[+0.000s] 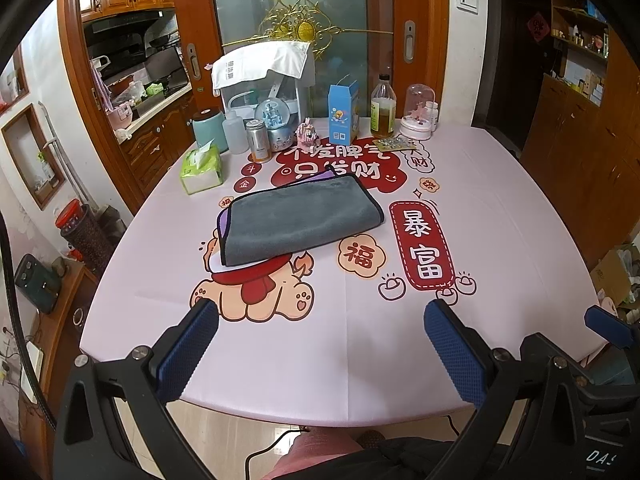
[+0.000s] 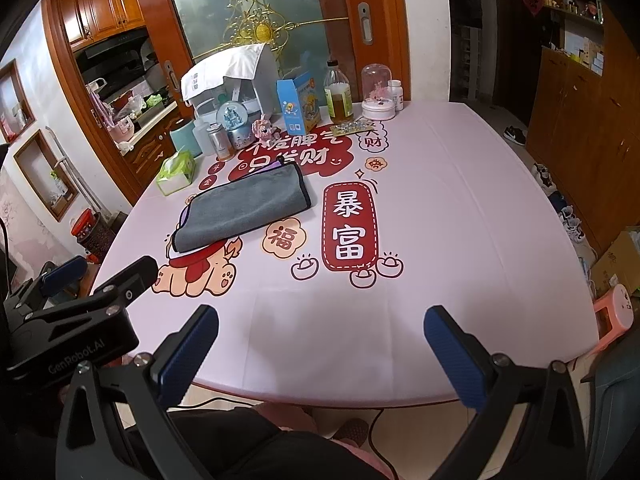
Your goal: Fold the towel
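On the far left of the table, a green tissue pack [image 1: 201, 169] lies just left of a grey towel [image 1: 298, 217], which is folded over and lies flat on the pink printed tablecloth [image 1: 500, 216], partly covering a cartoon pig [image 1: 256, 292]. A strip of purple underside shows along the towel's left and far edges, and black binding runs around its rim. Behind it, along the table's far edge from left to right, stand a teal canister [image 1: 209, 126], a translucent plastic bottle [image 1: 236, 130], a silver can [image 1: 258, 140], a snow globe [image 1: 276, 122], a small pink toy [image 1: 306, 135], a blue carton [image 1: 343, 111], a bottle of yellow liquid [image 1: 383, 108] and a glass dome on a white base [image 1: 418, 110]. A white covered appliance [image 1: 264, 80] sits behind the globe.

Near the table's front edge, well apart from the towel, the left gripper [image 1: 320, 344] hovers with its blue-padded fingers spread wide and nothing between them. To its right, the right gripper [image 2: 320, 344] is likewise spread wide and empty, over bare cloth at the front edge.
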A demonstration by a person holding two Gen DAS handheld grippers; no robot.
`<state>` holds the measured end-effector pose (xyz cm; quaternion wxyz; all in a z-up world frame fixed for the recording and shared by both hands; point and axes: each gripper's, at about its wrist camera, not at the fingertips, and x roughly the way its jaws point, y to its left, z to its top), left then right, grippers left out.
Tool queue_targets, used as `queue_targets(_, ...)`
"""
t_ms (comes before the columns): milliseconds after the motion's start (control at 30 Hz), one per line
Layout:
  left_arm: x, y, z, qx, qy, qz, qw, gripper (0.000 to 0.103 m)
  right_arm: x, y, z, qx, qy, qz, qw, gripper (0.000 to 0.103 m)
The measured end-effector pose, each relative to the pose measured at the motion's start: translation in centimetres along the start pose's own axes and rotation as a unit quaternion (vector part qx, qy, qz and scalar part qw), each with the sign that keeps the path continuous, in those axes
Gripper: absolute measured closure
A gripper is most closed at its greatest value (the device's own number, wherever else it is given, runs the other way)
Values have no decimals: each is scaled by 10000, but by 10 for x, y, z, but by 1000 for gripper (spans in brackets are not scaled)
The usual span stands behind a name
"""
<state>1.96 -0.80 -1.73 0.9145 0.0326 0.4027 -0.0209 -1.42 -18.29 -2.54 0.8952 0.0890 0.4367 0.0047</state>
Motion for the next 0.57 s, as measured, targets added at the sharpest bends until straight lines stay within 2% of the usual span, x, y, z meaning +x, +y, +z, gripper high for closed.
queue_targets(567,0,0,1,2,6,-5,10000,1,0,0,2,9,14,-6,10000,0)
